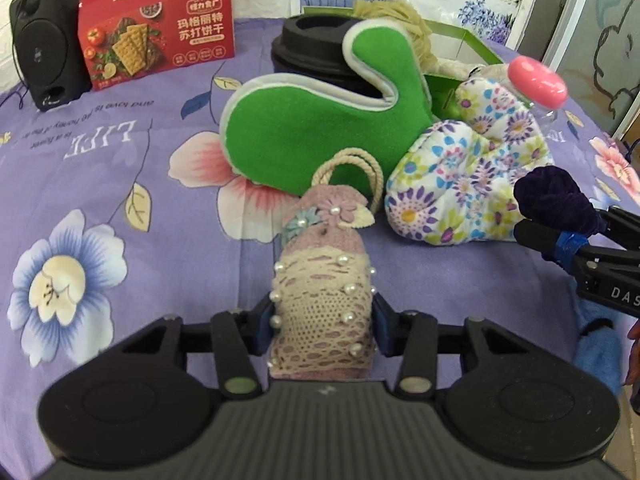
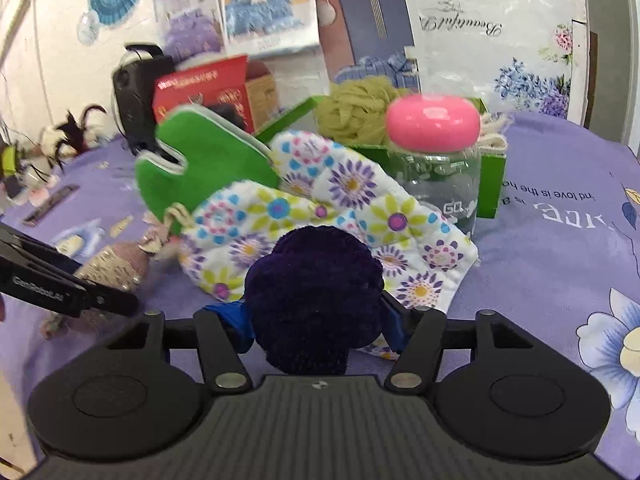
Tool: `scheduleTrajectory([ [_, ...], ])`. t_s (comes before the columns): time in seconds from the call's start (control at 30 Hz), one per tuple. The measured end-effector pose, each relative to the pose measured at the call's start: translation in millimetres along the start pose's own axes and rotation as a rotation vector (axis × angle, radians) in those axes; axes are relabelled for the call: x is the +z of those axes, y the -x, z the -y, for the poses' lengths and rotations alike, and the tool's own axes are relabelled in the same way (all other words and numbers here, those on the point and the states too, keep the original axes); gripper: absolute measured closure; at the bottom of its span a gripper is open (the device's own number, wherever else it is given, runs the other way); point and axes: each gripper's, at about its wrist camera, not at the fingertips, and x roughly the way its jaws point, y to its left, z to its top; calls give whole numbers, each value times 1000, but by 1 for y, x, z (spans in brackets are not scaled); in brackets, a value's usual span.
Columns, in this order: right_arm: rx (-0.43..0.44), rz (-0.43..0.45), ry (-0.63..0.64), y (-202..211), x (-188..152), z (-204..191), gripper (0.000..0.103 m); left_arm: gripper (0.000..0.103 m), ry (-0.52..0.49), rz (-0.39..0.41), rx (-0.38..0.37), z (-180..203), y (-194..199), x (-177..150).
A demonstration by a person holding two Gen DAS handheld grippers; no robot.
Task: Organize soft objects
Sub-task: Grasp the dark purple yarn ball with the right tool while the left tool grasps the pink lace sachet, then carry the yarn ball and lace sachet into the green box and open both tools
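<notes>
Purple floral cloth covers the whole surface, and everything on it is placed here against the green mitt, which lies near the middle with its thumb raised.

Behind the green mitt stand a black lidded cup and a green box holding a tan yarn bundle. Far behind it to the left in the left wrist view stand a red cracker box and a black speaker. Leaning against its right edge lies a flowered oven mitt, and past that stands a clear jar with a pink lid.

Just in front of the green mitt lies a lilac lace sachet with pearl beads and a cord loop. The left gripper tilts steeply down over it, its blue-padded fingers pressed against the sachet's two sides, pinching it.

To the right of the green mitt, in front of the flowered oven mitt, the right gripper points at a shallower downward slant and clamps a dark purple pompom between its fingers; the pompom blocks much of that camera's view of the flowered mitt. The two grippers sit near each other, each showing at the edge of the other's view.
</notes>
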Motion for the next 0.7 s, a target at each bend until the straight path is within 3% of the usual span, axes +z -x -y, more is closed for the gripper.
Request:
scheduleTrajectory([
  [0.2,45,88,-1,38,10,-13,57,57,-1,52,-64,4,47,3],
  [0.33,96,145,-35,52,30,-9,56,57,4,94,-120,8,74,28],
  [0.53,106,211,20,49,100,15,56,57,-36,176,-142,20,84,116],
  [0.7,29,190,62,6,172,60,56,57,-34,201,-142,30,51,208],
])
